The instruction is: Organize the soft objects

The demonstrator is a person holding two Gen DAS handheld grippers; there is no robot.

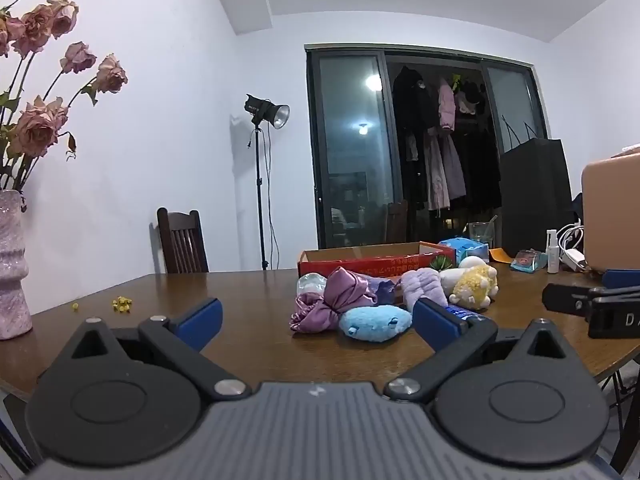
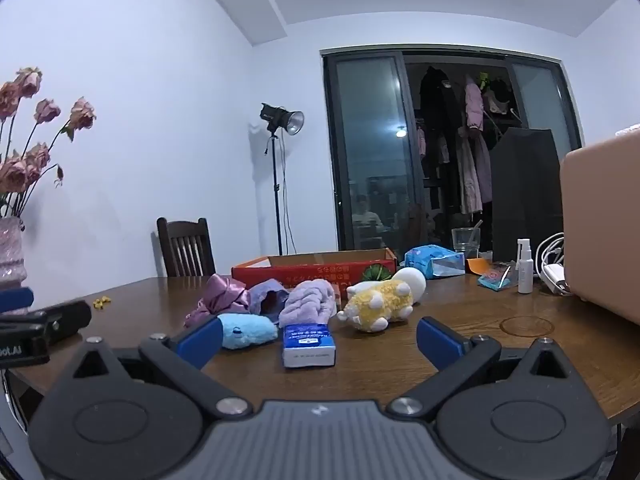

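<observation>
Both tools, left tool (image 1: 316, 316) and right tool (image 2: 318, 338), are hanging released; crowding is risking dragging the blue-white tissue packet (image 2: 308, 344) alongside the fluffy yellow plush toy (image 2: 380, 304).

Each handheld gripper, the left gripper (image 1: 316, 318) and the right gripper (image 2: 318, 338), has a ribbed grey body with a small white logo. Two round black housings flank the body. Black linkage arms with silver screws end in blue pads (image 2: 438, 340).
</observation>
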